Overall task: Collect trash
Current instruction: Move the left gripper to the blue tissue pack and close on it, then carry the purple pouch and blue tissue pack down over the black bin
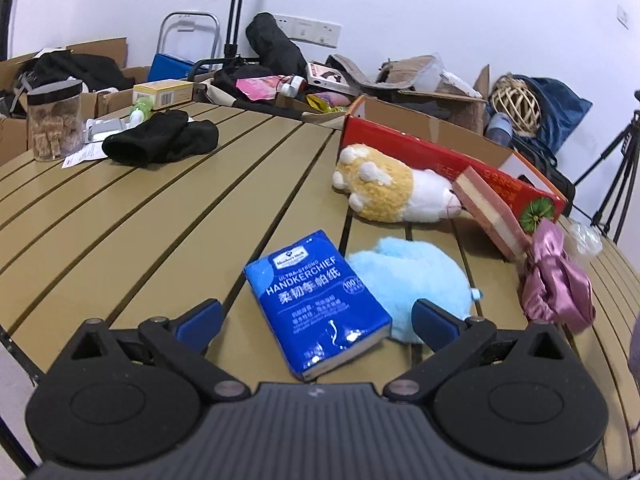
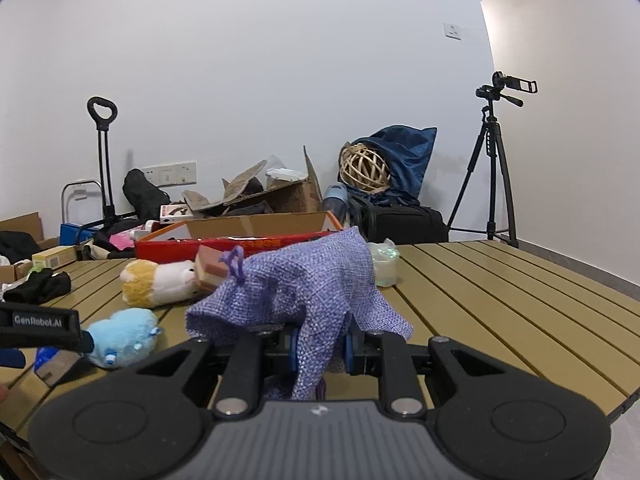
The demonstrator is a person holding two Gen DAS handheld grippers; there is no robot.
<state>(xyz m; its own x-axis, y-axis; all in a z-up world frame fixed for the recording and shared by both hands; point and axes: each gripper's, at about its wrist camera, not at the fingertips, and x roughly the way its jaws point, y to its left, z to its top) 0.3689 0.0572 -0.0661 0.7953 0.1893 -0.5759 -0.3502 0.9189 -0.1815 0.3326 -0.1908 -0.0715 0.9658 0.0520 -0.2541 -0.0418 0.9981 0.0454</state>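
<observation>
Left gripper [image 1: 318, 322] is hovering spread wide over the blue handkerchief pack [image 1: 318, 304] low centre, needing square alignment, while right gripper [image 2: 320, 346] is pinching the purple drawstring bag [image 2: 298, 292].

Even, bright indoor light, both views usable.
Fisheye bends the table [image 1: 120, 216] slats, dark vignette in the corners. Small glare on the blue tissue pack [image 1: 316, 300]. Shadows soft. Purple pouch [image 2: 304, 292] slightly soft up close.
</observation>
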